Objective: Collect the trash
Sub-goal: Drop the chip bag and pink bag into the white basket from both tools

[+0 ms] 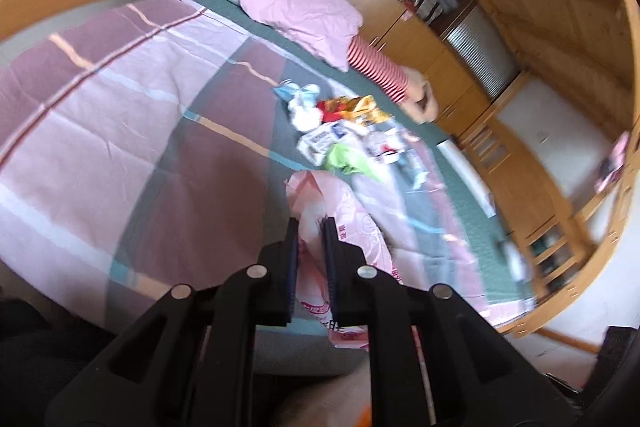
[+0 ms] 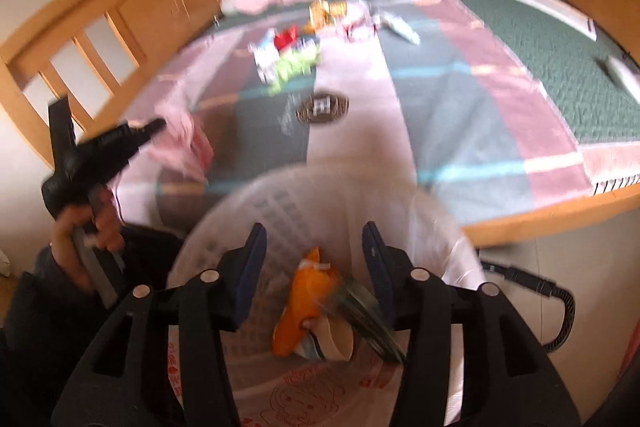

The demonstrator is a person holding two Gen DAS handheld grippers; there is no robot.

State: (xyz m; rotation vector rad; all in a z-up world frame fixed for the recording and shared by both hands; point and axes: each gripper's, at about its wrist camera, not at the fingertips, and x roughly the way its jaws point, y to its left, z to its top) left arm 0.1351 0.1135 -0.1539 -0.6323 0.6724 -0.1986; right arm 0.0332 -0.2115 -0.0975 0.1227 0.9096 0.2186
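My left gripper (image 1: 311,227) is shut on the pink plastic bag (image 1: 352,227), whose edge runs between its fingers at the bed's near edge. The right wrist view shows that gripper (image 2: 154,126) from the side, holding the bag's rim (image 2: 182,135). My right gripper (image 2: 316,239) is open and empty above the white bag-lined basket (image 2: 280,203); an orange wrapper (image 2: 304,303) and other trash lie inside. A pile of wrappers and tissues (image 1: 344,135) lies on the bed, also seen in the right wrist view (image 2: 296,55). A round brown packet (image 2: 322,109) lies nearer.
A pink pillow (image 1: 300,11) and a striped plush toy (image 1: 380,71) lie at the bed's head. Wooden bed frame (image 2: 540,219) and cabinets (image 1: 440,39) surround the bed. A black cable (image 2: 532,283) runs at the right of the basket.
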